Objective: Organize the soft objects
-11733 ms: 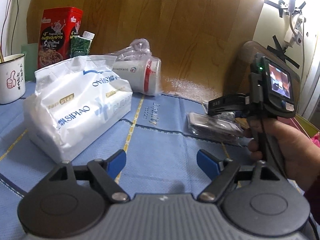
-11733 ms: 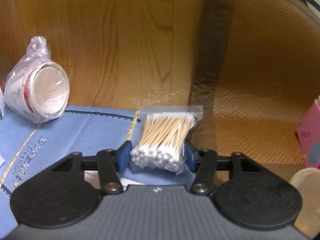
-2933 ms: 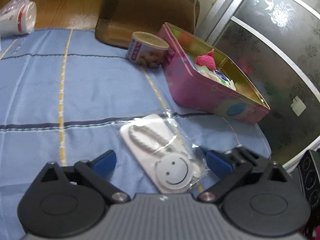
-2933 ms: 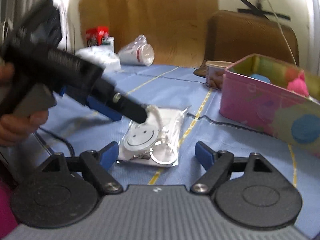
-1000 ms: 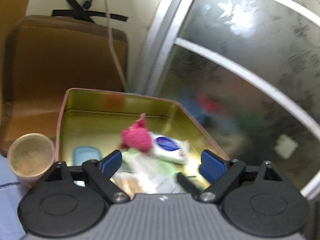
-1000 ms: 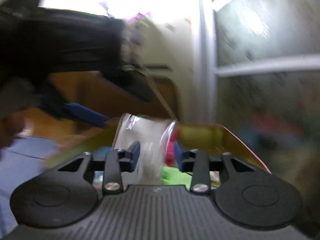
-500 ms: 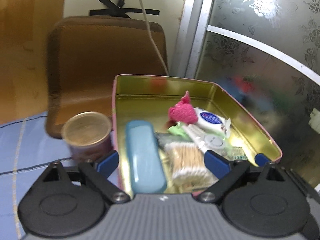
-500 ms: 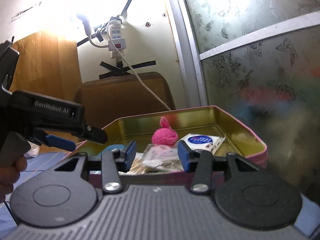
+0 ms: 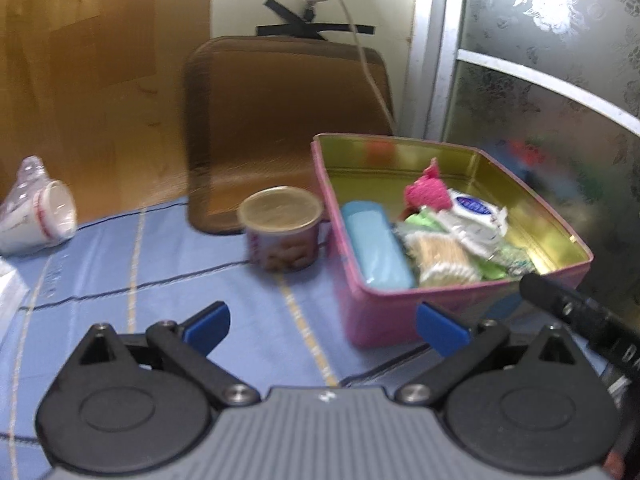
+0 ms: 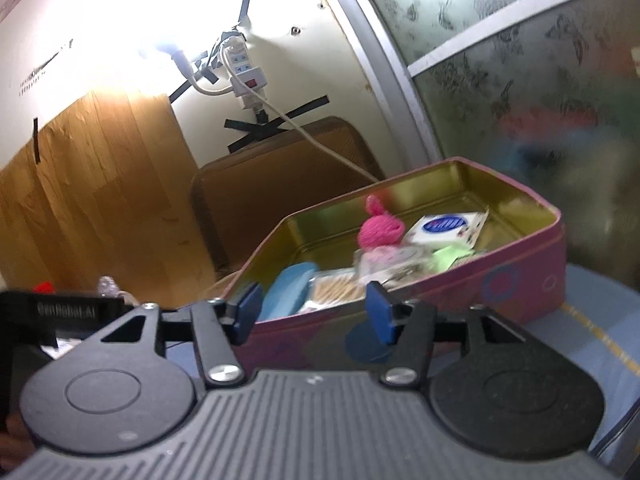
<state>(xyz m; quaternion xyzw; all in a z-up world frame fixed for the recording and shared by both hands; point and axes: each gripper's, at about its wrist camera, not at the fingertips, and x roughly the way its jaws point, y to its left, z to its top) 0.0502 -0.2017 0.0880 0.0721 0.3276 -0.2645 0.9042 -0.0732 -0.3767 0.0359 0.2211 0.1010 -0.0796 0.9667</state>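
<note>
A pink tin box (image 9: pixel 384 308) with a gold inside stands on the blue cloth; it also shows in the right wrist view (image 10: pixel 460 296). In it lie a blue case (image 9: pixel 376 248), a bag of cotton swabs (image 9: pixel 440 256), a pink knitted ball (image 9: pixel 426 196), a white packet (image 9: pixel 476 208) and the smiley-face bag (image 10: pixel 396 260). My left gripper (image 9: pixel 322 326) is open and empty, low over the cloth, left of the box's front. My right gripper (image 10: pixel 314 314) is open and empty, just in front of the box's near wall.
A round snack cup (image 9: pixel 284 232) stands left of the box. A brown cushioned chair back (image 9: pixel 288 120) is behind it. Bagged paper cups (image 9: pixel 36 212) lie at far left. A power strip and cable (image 10: pixel 248 76) hang on the wall. A frosted glass door (image 9: pixel 540 100) is on the right.
My right gripper has opened and let go of the smiley-face bag, which now lies in the box. My left gripper has drawn back and to the left of the box.
</note>
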